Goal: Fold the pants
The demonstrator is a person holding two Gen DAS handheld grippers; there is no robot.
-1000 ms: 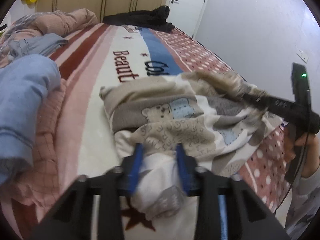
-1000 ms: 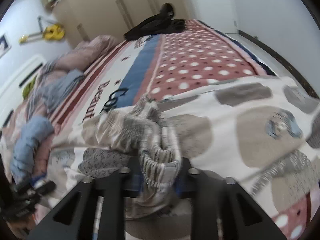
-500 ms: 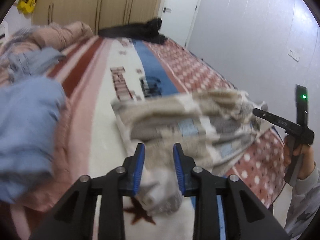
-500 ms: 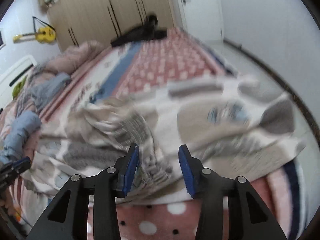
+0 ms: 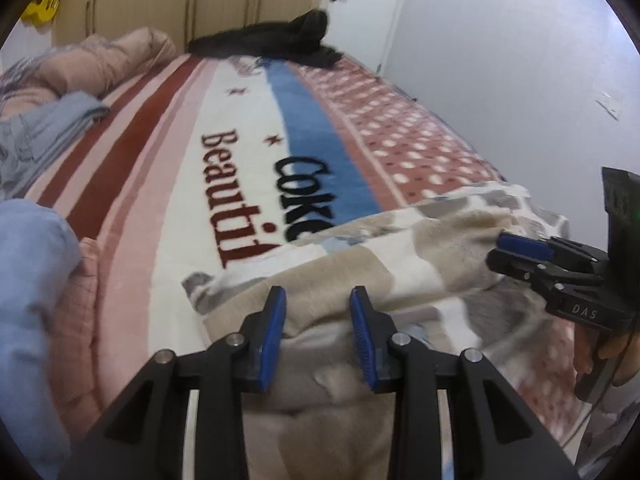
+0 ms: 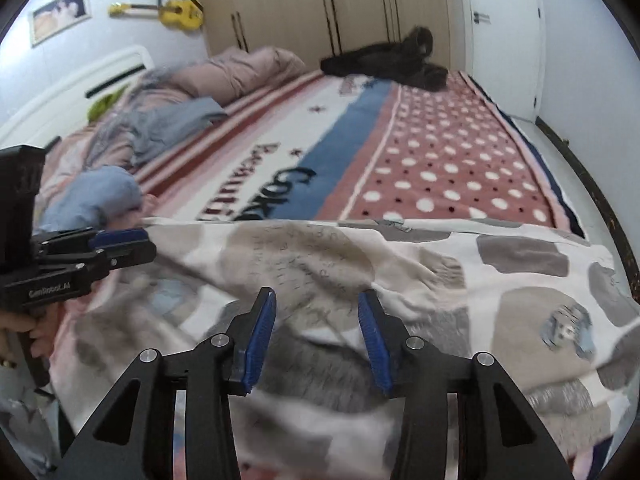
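- Since a second ago both grippers have let go of the pants (image 6: 400,264): then each had a bunch of cloth pinched between its pads, now the cloth lies flat under them.
- Left gripper (image 5: 318,334) has drawn back towards the near edge of the bed (image 5: 168,184); its jaws are opening, and the blue pads stand apart over the fabric without pressing it.
- Right gripper (image 6: 316,338) hangs over the pants with its jaws parted and nothing pinched between them; cloth shows in the gap but lies below the pads.
- Each gripper shows in the other's view: the right one at the right edge of the left view (image 5: 520,250), the left one at the left edge of the right view (image 6: 120,246).
- Pants are soft and fleecy, cream with beige and grey patches, and small blue-and-grey cartoon figures; some patches carry fine printed lettering.
- They lie spread on the near part of the bed, over the pink polka-dot and white lettered bands of the blanket (image 6: 440,160).
- Their long axis runs left to right across the bed, along its near edge; which end is the waist I cannot tell.
- Far edge of the cloth forms a fairly straight line across the blanket.
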